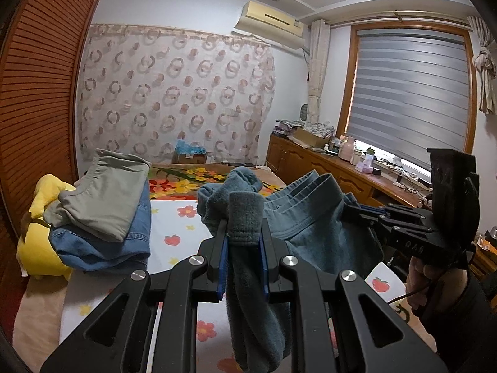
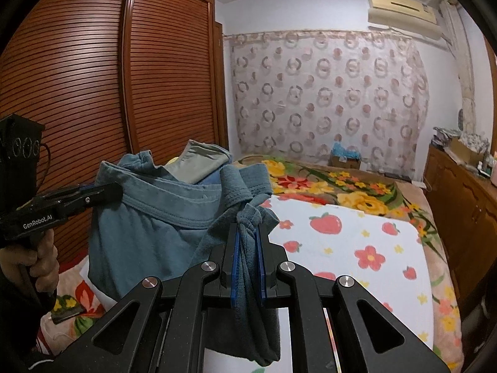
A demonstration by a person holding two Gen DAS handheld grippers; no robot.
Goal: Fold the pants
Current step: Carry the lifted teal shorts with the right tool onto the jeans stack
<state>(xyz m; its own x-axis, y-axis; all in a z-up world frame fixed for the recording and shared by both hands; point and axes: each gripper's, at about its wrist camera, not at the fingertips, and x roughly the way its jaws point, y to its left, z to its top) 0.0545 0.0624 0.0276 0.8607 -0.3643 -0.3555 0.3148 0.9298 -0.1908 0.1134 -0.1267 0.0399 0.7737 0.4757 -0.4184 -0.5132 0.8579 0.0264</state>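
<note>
Pants: teal-grey pants (image 1: 313,236) hang in the air above the bed (image 2: 357,248), stretched between the two tongs by the waistband.
Left tongs: the left tongs (image 1: 243,245) are clamped on a bunched piece of the pants' fabric, which droops down between the blue pads.
Right tongs: the right tongs (image 2: 247,248) are closed on a gathered corner of the waistband near the knotted drawstring (image 2: 248,214).
Why held so: gripping the waist at two points probably lets the legs hang straight and lined up before they are laid down for a fold.
Bed: a white cover with strawberries and flowers gives free room for laying the pants flat.
Stack: folded clothes (image 1: 105,205), grey-green on denim, rest at the bed's edge against a yellow plush toy (image 1: 40,199).
Room: slatted wooden wardrobe (image 2: 108,77), patterned curtain (image 1: 177,93), air conditioner (image 1: 270,21), window blind (image 1: 410,93), cluttered wooden cabinet (image 1: 326,164).
</note>
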